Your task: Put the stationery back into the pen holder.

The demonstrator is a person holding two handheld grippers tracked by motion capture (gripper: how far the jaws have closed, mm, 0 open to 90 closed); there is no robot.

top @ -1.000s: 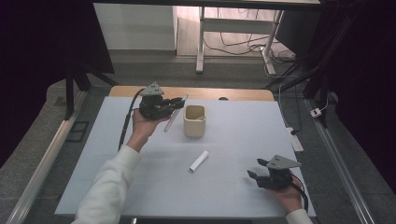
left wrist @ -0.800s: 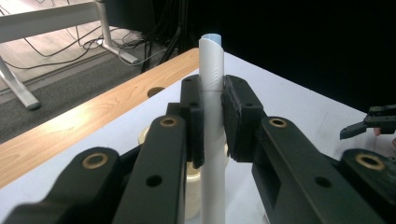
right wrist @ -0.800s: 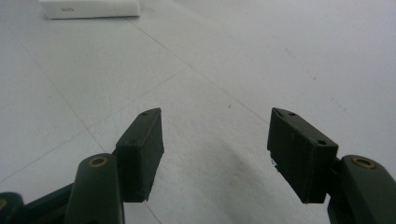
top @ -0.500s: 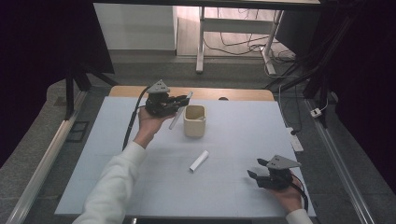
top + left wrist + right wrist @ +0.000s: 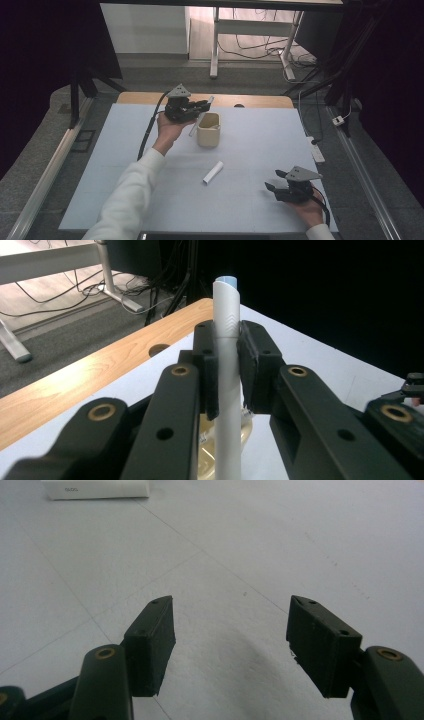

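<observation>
**White tube held above the cup**

The left gripper (image 5: 202,106) hovers beside the cream cup (image 5: 208,129), its fingers (image 5: 252,365) clamped on a slim, smooth white tube (image 5: 227,370) angled over the rim. A second tube (image 5: 213,172) lies flat on the pale blue surface (image 5: 250,200). The right gripper (image 5: 272,181) rests low, fingers (image 5: 152,640) spread wide, holding nothing.

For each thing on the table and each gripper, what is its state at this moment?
Left gripper: shut on the white tube, held above the table beside the cup.
White tube: clamped between the fingers, lower end over the cup.
Cup: upright, open top.
White cylinder: lying flat on the mat, untouched.
Right gripper: open, empty, low over the mat.
</observation>
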